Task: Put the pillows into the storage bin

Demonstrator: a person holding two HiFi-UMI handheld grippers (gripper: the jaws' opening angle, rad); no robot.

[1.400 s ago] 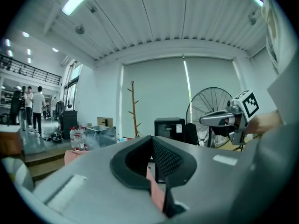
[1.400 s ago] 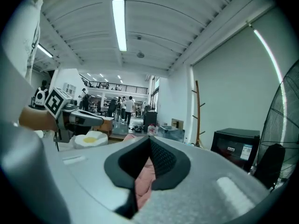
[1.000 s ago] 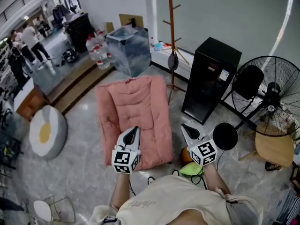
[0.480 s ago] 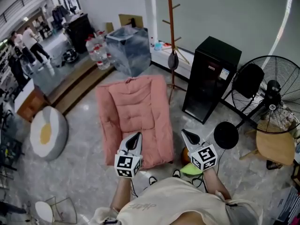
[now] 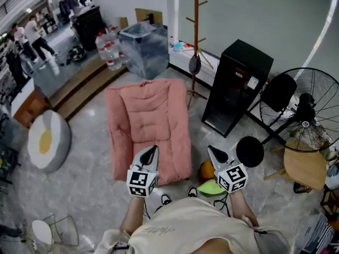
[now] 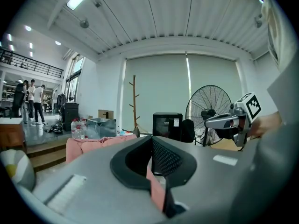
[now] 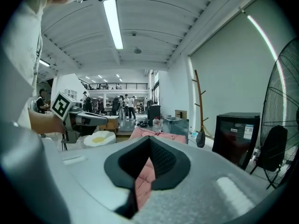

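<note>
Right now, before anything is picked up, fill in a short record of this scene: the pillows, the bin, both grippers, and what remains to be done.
Pillows: pink quilted cushion flat on the floor; white round pillow with yellow centre to its left, apart.
Bin: clear plastic storage bin beyond the cushion's far end, holding neither pillow.
Left gripper: shut, empty, over the cushion's near end.
Right gripper: shut, empty, just right of the cushion.
Remaining: both pillows not yet in the bin.
</note>
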